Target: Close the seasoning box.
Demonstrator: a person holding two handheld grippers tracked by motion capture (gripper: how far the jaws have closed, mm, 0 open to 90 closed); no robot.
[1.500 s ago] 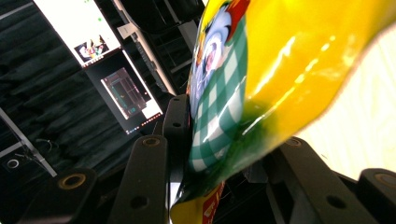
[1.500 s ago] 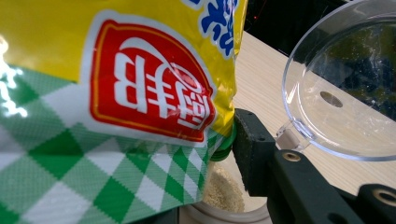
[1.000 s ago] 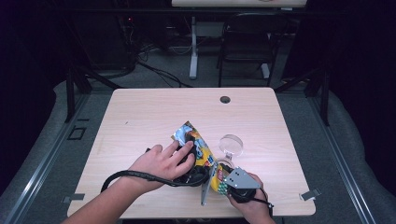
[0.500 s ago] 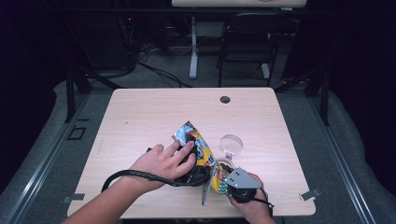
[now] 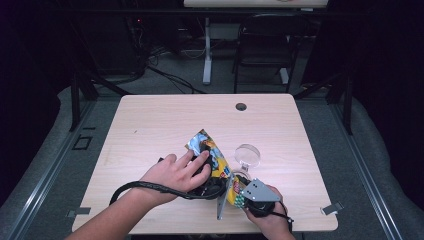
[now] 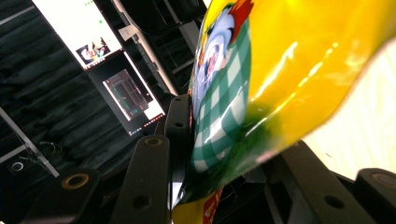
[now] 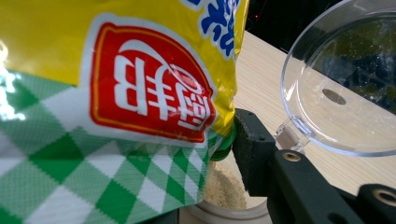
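High view: light wood table [image 5: 150,125], person's forearms coming in from the near edge. Left hand [image 5: 175,172] sits on the left gripper [image 5: 207,187] near table centre, black cable looping off to the left. Yellow-green snack bag [image 5: 210,155] lies slanted between the two grippers, far end silvery, near end dipping toward the right gripper [image 5: 245,192], which carries a grey three-cornered plate and sits in the right hand [image 5: 267,220] at the near edge. Clear round lid [image 5: 247,155] stands just right of the bag. Small dark hole [image 5: 241,106] in the table at the far side. Left gripper view: bag [image 6: 280,70] sits between the black jaws, left jaw pad flat against the green check print, right jaw under the bag's lower edge; reads as clamped on the bag. Monitors glow in the dark background at left. Right gripper view: bag [image 7: 116,93] covers the left half, red logo facing camera; right jaw touches its lower corner, other jaw hidden behind the bag, so can't tell if it's gripping. Beneath the bag, an open container [image 7: 224,196] of pale crumbs; hinged clear lid [image 7: 345,88] tilted up at right.
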